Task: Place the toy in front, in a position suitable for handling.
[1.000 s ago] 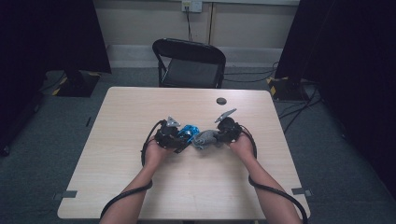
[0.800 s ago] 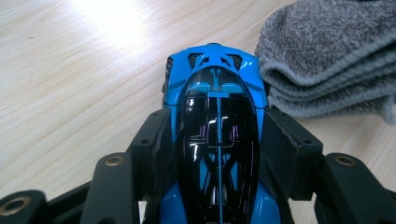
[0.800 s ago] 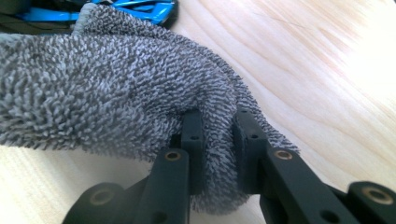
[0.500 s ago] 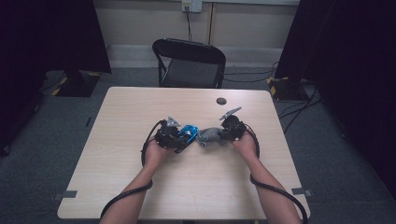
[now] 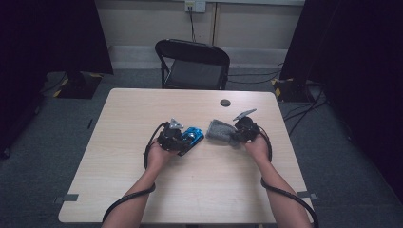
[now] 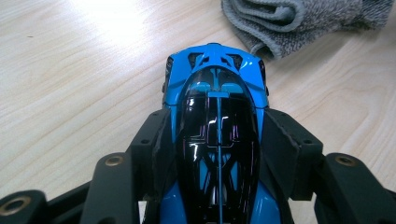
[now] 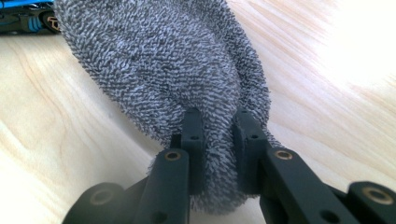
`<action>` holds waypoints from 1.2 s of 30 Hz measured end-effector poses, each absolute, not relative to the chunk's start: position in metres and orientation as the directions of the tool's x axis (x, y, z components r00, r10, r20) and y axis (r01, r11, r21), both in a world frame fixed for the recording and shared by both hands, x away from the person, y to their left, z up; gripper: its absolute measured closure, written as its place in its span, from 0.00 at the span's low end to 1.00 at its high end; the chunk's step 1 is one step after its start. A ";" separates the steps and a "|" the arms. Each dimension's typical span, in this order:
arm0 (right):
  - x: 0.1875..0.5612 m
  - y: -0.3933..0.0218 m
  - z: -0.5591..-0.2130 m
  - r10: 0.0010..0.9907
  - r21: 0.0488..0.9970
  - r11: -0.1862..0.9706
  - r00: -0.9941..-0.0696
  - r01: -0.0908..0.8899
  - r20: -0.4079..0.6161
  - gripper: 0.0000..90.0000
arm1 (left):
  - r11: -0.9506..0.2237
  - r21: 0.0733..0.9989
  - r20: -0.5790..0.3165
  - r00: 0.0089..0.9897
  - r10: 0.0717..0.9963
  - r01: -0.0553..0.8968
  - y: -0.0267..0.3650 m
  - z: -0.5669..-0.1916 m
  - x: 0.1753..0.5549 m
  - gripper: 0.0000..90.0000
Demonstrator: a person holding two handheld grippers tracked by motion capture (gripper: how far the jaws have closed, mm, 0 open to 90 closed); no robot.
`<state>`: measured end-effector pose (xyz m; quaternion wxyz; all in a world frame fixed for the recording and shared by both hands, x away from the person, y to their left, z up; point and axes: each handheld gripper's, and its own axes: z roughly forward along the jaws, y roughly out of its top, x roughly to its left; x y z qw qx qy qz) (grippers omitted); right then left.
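Cloth (image 5: 219, 131) has pulled off the toy car (image 5: 191, 137) vs a sec ago: then it sat right against the car's nose, now there's a bare strip of table (image 5: 123, 190) btwn them, and my R hand has slid out to the right w/ it. I read that as a wipe pass done or a reset for the next one; car isn't being rubbed atm. L gripper (image 5: 177, 138) hasn't budged, jaws about half shut and clamped on the car's flanks, pads on both sides of the cabin, car flat on the table, nose toward the cloth. R gripper (image 5: 236, 135) pinched nearly shut on a fold of grey terry, rest of it bunched ahead of the jaws. Both forearms come in low, grippers roughly level, pointed at each other.
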<state>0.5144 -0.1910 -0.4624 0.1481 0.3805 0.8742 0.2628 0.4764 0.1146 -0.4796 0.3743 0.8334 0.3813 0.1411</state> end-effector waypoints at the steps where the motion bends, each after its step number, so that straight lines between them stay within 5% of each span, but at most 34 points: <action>1: 0.513 -0.192 -0.462 0.742 0.572 0.573 -0.667 0.586 -0.060 0.85 | -0.429 0.732 -0.050 0.669 0.741 0.530 0.115 -0.480 0.476 0.49; 36: 0.444 -0.182 -0.441 0.570 0.648 0.635 -0.821 0.421 -0.025 0.85 | -0.429 0.724 -0.055 0.666 0.744 0.540 0.115 -0.479 0.477 0.49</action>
